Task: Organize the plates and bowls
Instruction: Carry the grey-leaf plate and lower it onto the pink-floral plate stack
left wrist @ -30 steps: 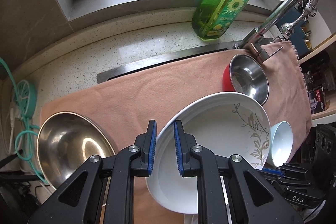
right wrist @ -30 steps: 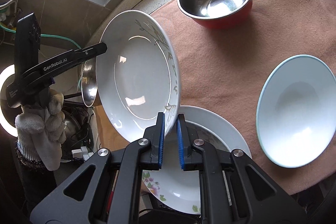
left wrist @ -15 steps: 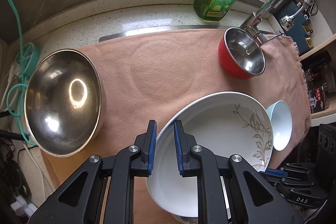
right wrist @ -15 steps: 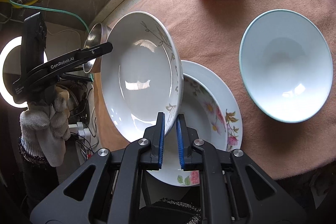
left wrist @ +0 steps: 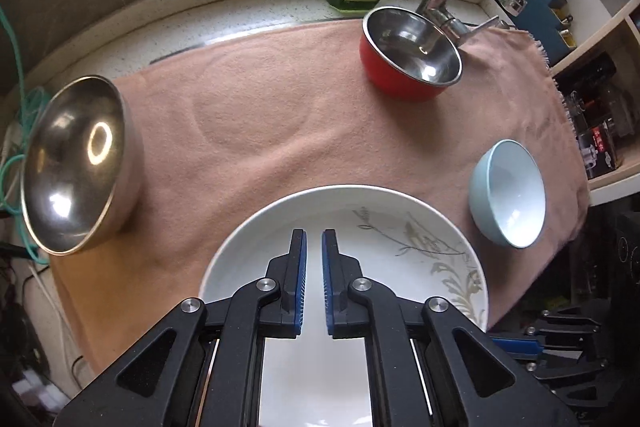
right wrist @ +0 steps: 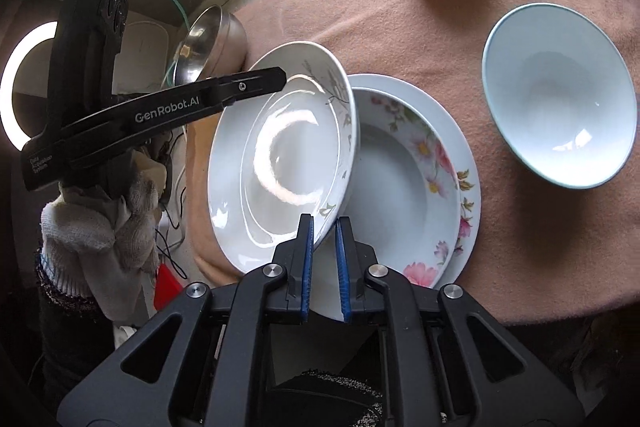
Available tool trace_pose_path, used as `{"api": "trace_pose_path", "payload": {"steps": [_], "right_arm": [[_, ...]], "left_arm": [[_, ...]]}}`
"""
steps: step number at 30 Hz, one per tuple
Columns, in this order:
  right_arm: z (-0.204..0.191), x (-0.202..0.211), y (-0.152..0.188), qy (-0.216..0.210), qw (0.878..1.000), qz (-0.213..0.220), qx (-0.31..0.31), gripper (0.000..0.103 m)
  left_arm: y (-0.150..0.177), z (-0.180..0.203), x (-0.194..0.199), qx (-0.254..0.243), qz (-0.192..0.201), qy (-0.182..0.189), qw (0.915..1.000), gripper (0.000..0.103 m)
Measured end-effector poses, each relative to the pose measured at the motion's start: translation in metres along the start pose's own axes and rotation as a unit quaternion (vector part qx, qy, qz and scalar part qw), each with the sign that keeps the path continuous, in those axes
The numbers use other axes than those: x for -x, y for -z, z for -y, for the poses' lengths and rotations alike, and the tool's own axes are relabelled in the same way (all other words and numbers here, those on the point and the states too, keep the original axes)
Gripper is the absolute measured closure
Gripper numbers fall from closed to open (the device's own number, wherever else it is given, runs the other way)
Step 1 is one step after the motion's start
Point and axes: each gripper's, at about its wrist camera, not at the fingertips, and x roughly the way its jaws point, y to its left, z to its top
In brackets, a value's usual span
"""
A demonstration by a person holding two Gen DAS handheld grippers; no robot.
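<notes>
Glazed white ceramic plate with a grey leaf print (right wrist: 280, 147): rigid, slick, chippable, fairly heavy. Pinched at opposite rim edges by left gripper (right wrist: 280, 79) and right gripper (right wrist: 324, 263), both clenched on it. Tilted, hovering over flowered porcelain plate (right wrist: 420, 187) on the fuzzy pink cloth (left wrist: 280, 107). Best gripped at the rim. Nearby: shiny steel bowl (left wrist: 76, 163), red-sided steel bowl (left wrist: 408, 63), pale blue ceramic bowl (left wrist: 508, 195).

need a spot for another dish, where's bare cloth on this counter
Widest free patch: mid cloth between the large steel bowl, red bowl and the held leaf plate. A narrower gap lies between red bowl and blue bowl. The near edge is crowded by stacked floral plates.
</notes>
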Motion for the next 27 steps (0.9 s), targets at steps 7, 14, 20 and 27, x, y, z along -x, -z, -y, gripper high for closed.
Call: {"api": "trace_pose_path", "payload": {"steps": [7,14,20,27], "right_arm": [[0.022,-0.024,0.0,0.053,0.998,-0.015,-0.017,0.097],[0.046,-0.03,0.005,0.043,0.998,-0.026,-0.048,0.097],[0.05,-0.023,0.008,0.042,0.998,-0.021,-0.039,0.097],[0.05,-0.019,0.011,0.038,0.999,-0.018,-0.026,0.096]], "left_arm": [[0.007,0.005,-0.019,-0.003,0.006,0.01,0.9999,0.099],[0.015,0.019,-0.001,-0.039,0.014,0.01,0.9991,0.098],[0.034,-0.004,0.03,-0.018,0.053,-0.027,0.998,0.095],[0.073,-0.026,0.029,0.035,0.064,-0.037,0.9966,0.095]]}}
